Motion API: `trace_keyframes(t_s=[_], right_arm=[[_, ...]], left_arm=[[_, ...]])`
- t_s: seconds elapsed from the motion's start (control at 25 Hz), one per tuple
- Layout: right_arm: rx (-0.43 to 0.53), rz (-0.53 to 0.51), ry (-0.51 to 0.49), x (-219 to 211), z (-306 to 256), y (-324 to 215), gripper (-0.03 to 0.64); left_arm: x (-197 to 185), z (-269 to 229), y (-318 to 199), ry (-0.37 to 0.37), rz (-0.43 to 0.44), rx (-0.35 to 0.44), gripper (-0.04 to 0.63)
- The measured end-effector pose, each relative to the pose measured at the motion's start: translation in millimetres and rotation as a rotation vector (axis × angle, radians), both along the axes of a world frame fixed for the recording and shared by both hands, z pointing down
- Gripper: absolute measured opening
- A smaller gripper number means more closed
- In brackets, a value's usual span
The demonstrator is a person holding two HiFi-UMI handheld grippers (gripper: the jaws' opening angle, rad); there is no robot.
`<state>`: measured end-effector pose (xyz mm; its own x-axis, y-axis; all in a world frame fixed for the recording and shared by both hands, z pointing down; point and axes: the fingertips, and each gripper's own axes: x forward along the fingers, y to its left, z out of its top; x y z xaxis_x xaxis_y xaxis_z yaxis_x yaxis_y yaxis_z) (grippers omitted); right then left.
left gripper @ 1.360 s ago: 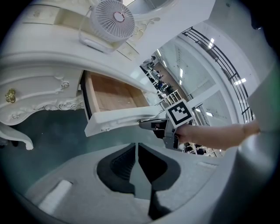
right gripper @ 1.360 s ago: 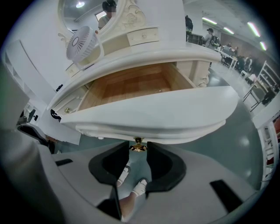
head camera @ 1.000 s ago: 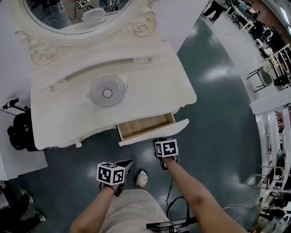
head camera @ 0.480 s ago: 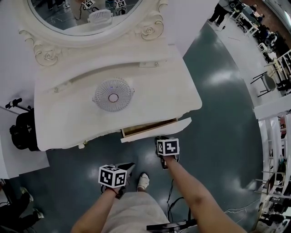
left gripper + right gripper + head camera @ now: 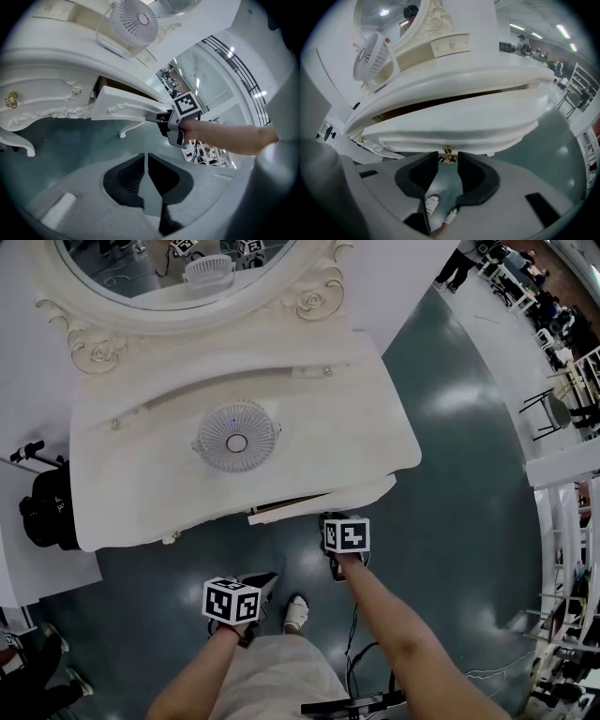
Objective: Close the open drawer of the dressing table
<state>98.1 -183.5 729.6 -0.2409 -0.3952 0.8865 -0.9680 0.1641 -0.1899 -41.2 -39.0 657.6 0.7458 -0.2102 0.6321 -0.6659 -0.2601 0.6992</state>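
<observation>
The white dressing table (image 5: 141,484) has its right drawer (image 5: 319,501) out by only a thin gap under the top. In the right gripper view the curved drawer front (image 5: 450,124) fills the middle, with a dark slit above it. My right gripper (image 5: 448,159) is shut on the drawer's small gold knob (image 5: 448,153). From the head view my right gripper (image 5: 330,519) is at the drawer front. My left gripper (image 5: 261,579) hangs lower left, away from the table. Its jaws (image 5: 146,157) stand shut on nothing. The left gripper view also catches the drawer front (image 5: 126,105).
A small white fan (image 5: 236,442) stands on the tabletop under the oval mirror (image 5: 187,268). A black case (image 5: 42,512) sits at the table's left end. The person's shoe (image 5: 293,612) is on the green floor (image 5: 450,474). People and racks stand far right.
The drawer has slid into the table: its wooden inside showed before, now only a thin gap is left. My right gripper moved toward the table with the knob. The left gripper stayed put.
</observation>
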Motion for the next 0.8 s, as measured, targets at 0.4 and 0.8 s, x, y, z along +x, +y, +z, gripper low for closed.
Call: trace_keyframes(t_s=[0.4,0.8], right_arm=[[0.037,0.030,-0.009,-5.0,0.6,-16.2,0.137],[0.112,0.095,-0.039,-9.1,3.6,-35.0,0.135]], left_arm=[[-7.8,5.4,-4.7,-0.004,-0.013,-0.008,0.011],[-13.0,9.2,-6.3,-0.011,-0.024,-0.014,0.011]])
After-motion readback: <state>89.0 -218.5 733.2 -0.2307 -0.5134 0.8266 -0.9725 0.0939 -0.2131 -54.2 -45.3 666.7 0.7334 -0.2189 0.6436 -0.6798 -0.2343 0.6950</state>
